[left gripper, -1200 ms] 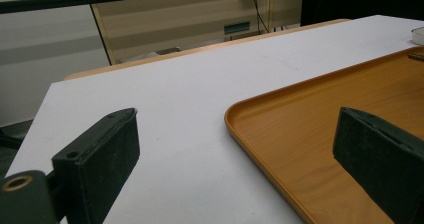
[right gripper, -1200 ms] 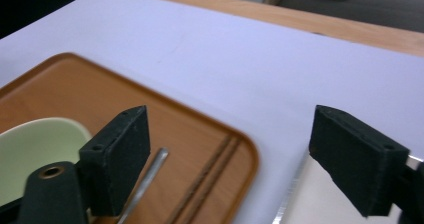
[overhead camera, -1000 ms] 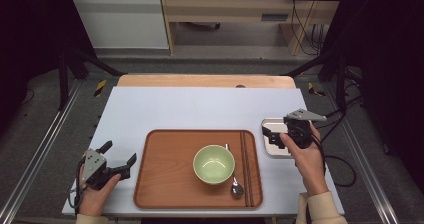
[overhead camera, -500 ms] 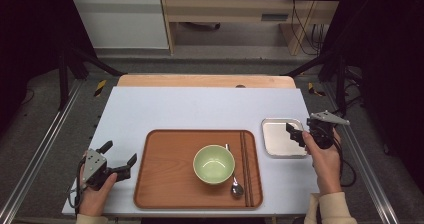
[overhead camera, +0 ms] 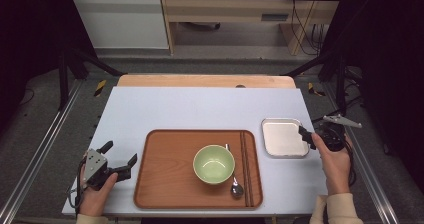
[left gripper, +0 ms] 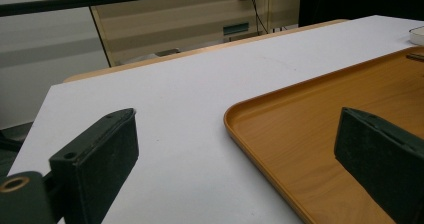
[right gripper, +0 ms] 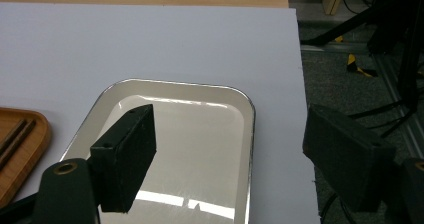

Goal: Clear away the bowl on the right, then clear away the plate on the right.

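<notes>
The white dish (overhead camera: 284, 138) lies on the table (overhead camera: 200, 109), just right of the wooden tray (overhead camera: 165, 184). The right gripper (overhead camera: 306, 136) hangs at its right edge, jaws wide after closing slightly, gripping nothing. The left gripper (overhead camera: 120, 159) gapes empty beside the tray.

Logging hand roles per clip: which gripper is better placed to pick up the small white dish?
Right. The right gripper hangs open at the white dish's right rim, which runs between its jaws. The left gripper sits beyond the wooden tray's far side.
</notes>
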Motion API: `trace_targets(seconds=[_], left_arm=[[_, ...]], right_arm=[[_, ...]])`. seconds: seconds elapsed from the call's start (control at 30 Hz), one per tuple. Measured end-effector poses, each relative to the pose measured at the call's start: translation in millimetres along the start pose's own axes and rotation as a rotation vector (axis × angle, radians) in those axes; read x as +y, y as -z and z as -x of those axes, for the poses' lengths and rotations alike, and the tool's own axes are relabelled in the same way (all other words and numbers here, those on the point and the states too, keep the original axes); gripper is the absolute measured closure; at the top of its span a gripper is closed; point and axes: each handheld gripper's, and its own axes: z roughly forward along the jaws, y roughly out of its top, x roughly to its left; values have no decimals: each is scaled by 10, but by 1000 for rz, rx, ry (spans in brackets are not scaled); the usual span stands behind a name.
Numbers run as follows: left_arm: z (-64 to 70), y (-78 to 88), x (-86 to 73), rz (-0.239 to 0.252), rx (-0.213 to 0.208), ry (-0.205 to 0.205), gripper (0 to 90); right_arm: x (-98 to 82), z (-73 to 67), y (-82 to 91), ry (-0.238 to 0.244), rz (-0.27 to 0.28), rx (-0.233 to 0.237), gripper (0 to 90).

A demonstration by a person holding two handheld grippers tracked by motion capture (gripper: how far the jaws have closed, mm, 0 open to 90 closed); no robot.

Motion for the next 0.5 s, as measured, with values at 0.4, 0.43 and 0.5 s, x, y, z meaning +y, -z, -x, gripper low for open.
trace_targets(seconds=[0.4, 0.43, 0.5], left_arm=[[6, -1, -2, -3, 2, 1, 36], [6, 2, 0, -2, 3, -2, 35], [8, 7, 3, 2, 5, 2, 35]], right_arm=[[-167, 188, -72, -92, -94, -15, 413], [-183, 201, -78, -105, -98, -14, 428], [-203, 228, -73, -125, -106, -4, 485]])
